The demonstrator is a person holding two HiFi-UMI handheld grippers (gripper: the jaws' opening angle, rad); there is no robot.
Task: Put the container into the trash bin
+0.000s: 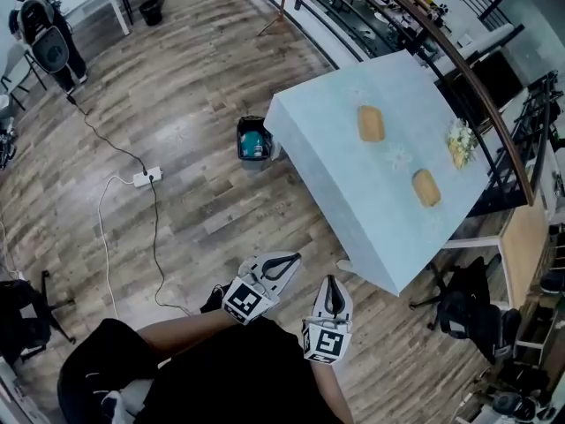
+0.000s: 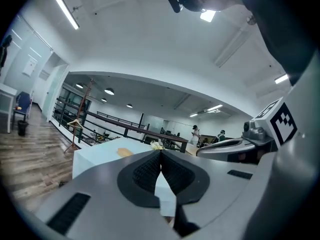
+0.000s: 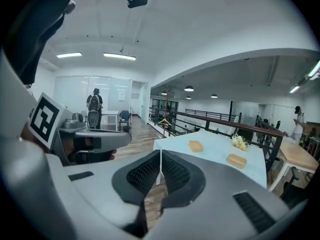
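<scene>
- The task looks not yet begun. Both tan containers lie on the table [image 1: 335, 170] and neither gripper holds anything.
- The left gripper [image 1: 291, 259] has its jaws pressed together with nothing between them. The right gripper [image 1: 332, 283], just beside it, is closed and empty too. Both are held close to the person's body.
- The table stands ahead and to the right of both grippers. The near container [image 1: 426, 187] lies ahead-right of the right gripper, well apart from it. The far container [image 1: 371, 123] lies beyond that. I cannot tell which one is meant.
- The trash bin [image 1: 240, 144] stands on the floor ahead of the left gripper, well apart, just beside the table's far corner. Something teal already lies inside.
- Left to do, as I judge it: reach the table, grip a container, carry it to the bin and let go.
- Flowers [image 1: 460, 141] sit on the table past the near container.
- A power strip [image 1: 146, 177] and its cable lie ahead-left of the left gripper, off the direct line to the table.
- A black chair [image 1: 468, 312] stands to the right of the right gripper.
</scene>
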